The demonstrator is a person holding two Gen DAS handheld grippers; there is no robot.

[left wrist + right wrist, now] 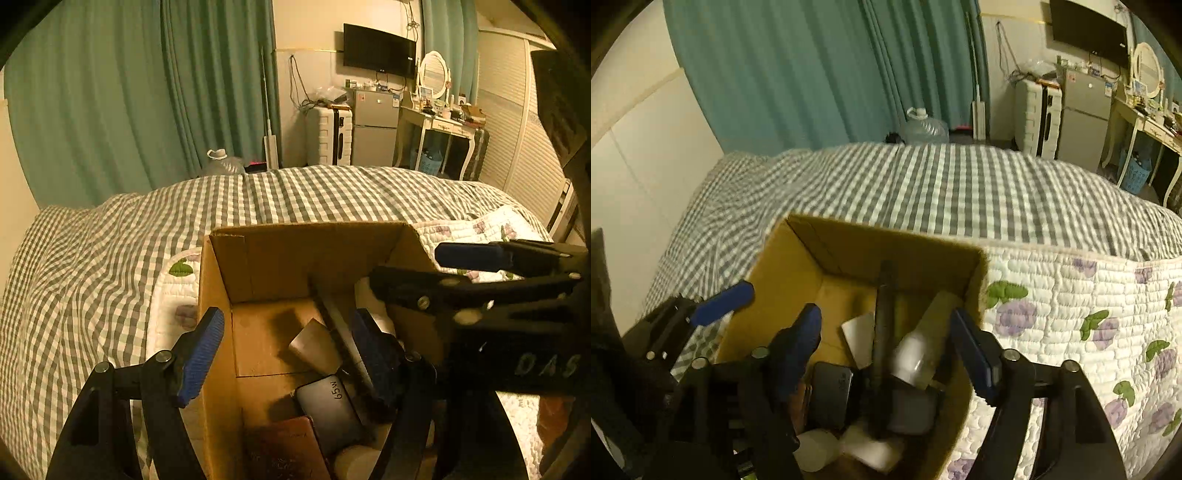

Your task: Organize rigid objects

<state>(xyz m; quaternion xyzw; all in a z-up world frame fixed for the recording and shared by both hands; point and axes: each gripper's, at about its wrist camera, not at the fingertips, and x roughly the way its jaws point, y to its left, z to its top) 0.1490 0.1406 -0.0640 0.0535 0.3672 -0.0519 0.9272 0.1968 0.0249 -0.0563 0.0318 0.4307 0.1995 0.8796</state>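
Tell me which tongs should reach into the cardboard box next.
Probably the right tongs: they hang open directly above the items in the cardboard box, nothing between the pads. The left tongs straddle the box's left wall, one finger outside.

Bedroom: bed [295, 199], dressing table [439, 123].
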